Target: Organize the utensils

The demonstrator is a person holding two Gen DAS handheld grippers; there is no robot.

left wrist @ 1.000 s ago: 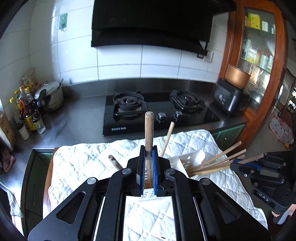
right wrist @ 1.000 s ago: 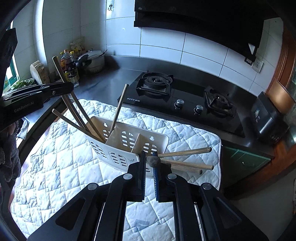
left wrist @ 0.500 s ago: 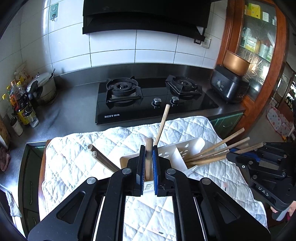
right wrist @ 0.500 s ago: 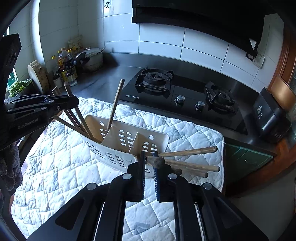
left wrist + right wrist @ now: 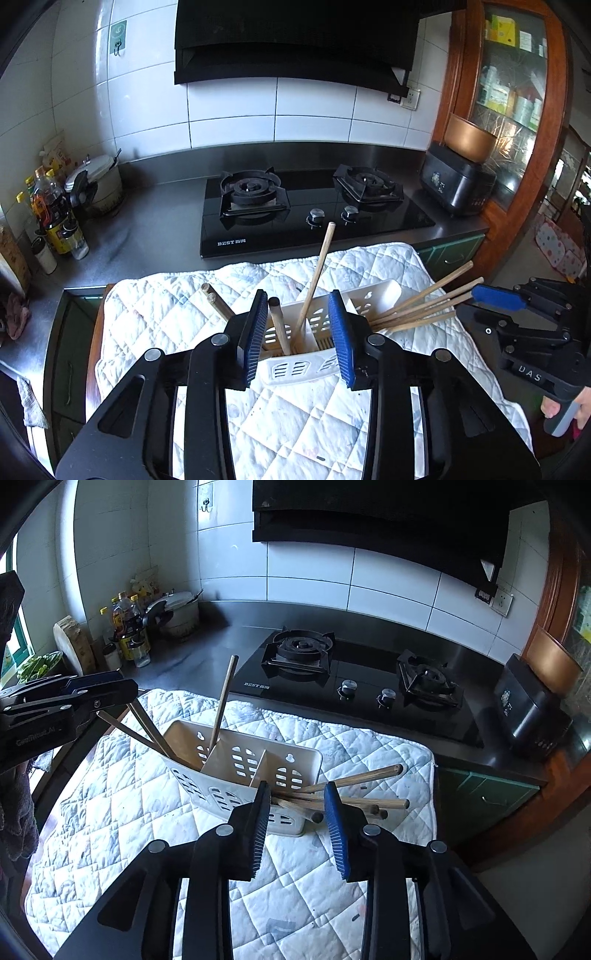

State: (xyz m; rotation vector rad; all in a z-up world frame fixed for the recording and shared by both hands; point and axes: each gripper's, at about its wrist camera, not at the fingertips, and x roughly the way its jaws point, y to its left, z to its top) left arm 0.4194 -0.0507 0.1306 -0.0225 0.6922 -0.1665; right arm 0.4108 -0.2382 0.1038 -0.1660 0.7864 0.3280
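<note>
The white slotted utensil holder sits on the quilted cloth before the gas hob, with wooden chopsticks fanning from both ends (one nearly upright). The left gripper and right gripper have just been opening; neither grips anything.

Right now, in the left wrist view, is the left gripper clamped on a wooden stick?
No: the left gripper is open, and the wooden stick stands free between its pads.

Soft daylight enters from a window at left; white tiles glare mildly, edges bend and darken, focus stays sharp.
</note>
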